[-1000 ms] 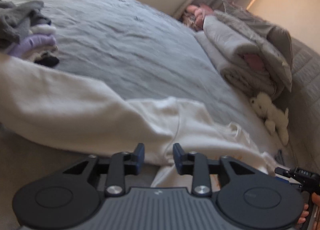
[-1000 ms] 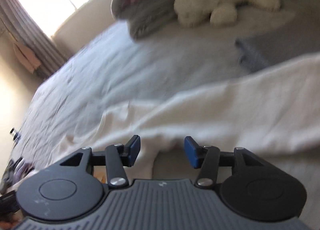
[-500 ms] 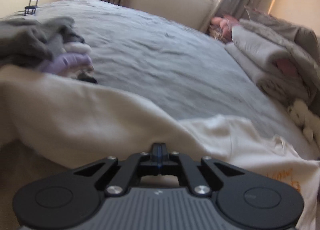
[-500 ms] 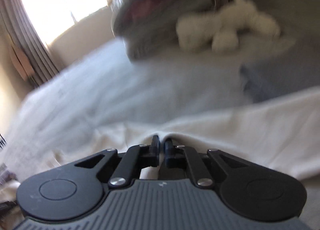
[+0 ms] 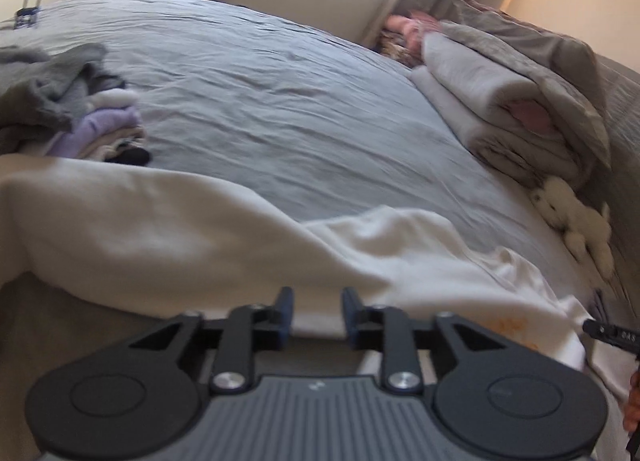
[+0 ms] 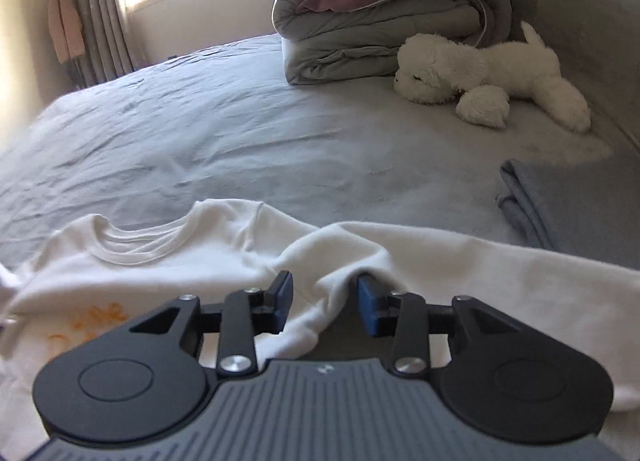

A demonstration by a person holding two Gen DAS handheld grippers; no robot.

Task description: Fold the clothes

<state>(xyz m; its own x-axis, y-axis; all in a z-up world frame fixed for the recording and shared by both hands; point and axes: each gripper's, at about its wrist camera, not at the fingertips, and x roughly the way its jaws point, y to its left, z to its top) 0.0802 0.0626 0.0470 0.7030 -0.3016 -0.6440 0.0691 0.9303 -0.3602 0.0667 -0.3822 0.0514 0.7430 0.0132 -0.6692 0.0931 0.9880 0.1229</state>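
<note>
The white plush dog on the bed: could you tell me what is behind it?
Behind the plush dog sits a folded grey duvet stack. What lies behind that stack is hidden.

Left claw (image 5: pixel 316 311): black linkage arms, two round black discs at lower left and lower right of frame, grey ribbed housing between them, silver screw heads on the arms, blue-padded fingers (image 5: pixel 285 313). Right claw (image 6: pixel 323 303): same build, brighter blue pads, small pale mark on the ribbed housing at lower centre
</note>
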